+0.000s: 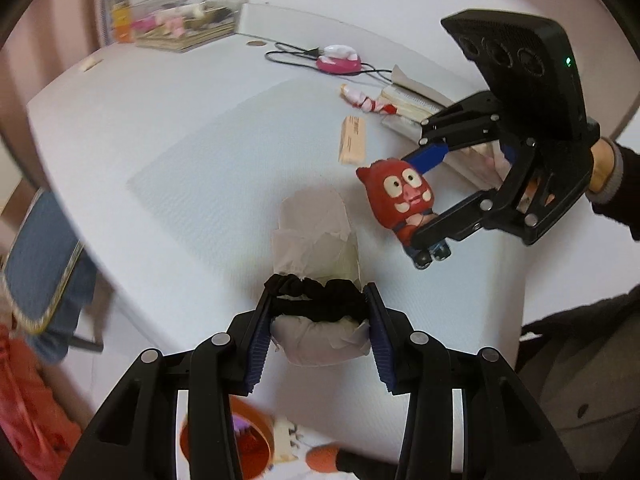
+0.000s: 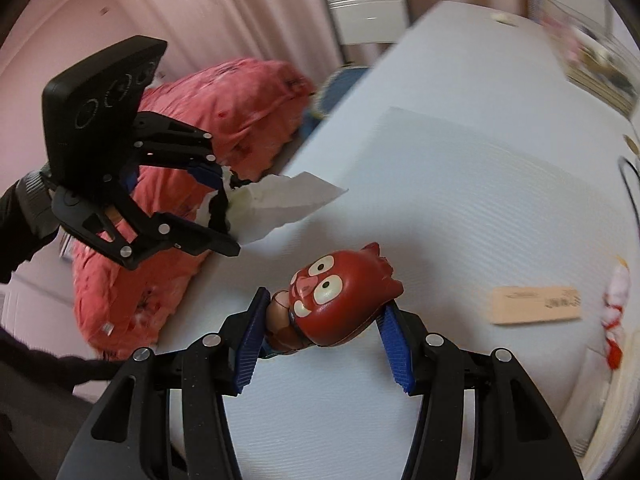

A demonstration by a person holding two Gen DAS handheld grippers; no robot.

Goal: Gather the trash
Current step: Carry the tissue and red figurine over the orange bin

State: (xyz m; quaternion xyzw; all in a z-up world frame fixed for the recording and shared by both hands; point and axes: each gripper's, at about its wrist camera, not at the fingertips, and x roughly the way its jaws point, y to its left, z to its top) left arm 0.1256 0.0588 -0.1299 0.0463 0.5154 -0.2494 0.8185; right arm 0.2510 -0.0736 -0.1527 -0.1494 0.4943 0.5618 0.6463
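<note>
black tongs [image 1: 320, 312], blue ribbed pads [image 1: 256, 344]

You hold a red, big-headed toy figure [image 2: 340, 300] with cream eyes, black pupils, pink snout. Your other catch: pale grey-white crumpled tissue paper [image 1: 316, 232] with a black ruffled scrunchie [image 1: 320, 296]. Both black grippers carry ribbed blue pads [image 1: 256, 344]. White ribbed mat [image 2: 480, 200] on a white tabletop [image 1: 160, 92]; tan printed paper slip [image 2: 536, 305]; pink round gadget [image 1: 338, 60].

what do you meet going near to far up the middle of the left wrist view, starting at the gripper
left gripper shut on a black scrunchie and crumpled tissue → white table → pink gadget with its black cord → clear box
</note>
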